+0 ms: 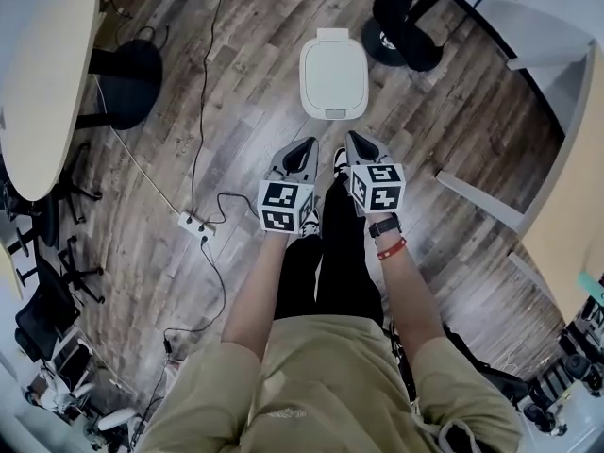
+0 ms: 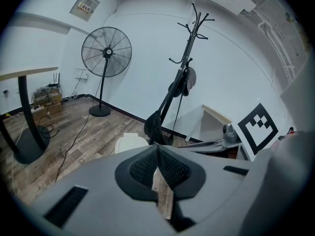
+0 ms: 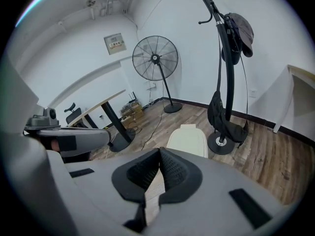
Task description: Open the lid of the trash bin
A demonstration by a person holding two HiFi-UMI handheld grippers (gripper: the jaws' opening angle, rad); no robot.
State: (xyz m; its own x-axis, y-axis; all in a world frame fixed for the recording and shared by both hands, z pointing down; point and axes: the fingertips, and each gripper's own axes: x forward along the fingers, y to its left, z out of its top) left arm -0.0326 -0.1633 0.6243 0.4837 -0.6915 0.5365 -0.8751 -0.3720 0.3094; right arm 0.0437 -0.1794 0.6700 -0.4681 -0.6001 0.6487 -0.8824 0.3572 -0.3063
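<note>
The trash bin (image 1: 333,74) stands on the wooden floor (image 1: 236,92), out ahead of the person and about in the middle of the scene. It is white with rounded corners, and its lid (image 1: 333,69) lies flat and shut on top. Both gripper views show the bin just beyond the tips, low and pale on the planks.

Nearer than the bin, and apart from it, the two tongs point toward it side by side. The left tongs (image 1: 304,149) have their ribbed pads pressed together with nothing between them. The right tongs (image 1: 355,142) are likewise closed tight and empty. Each carries its marker cube at the near end, and a bare forearm runs back from each. The right wrist wears a dark watch (image 1: 384,226) and a red band (image 1: 392,249).

To the far right of the bin is the round black base of a coat stand (image 1: 404,32); the right gripper view shows a dark bag and a cap hanging on it. A pedestal fan (image 3: 155,58) stands by the far white wall. On the floor to the left of the person's legs lies a white power strip (image 1: 196,225), with cables trailing away. A pale counter (image 1: 42,74) fills the far left.
</note>
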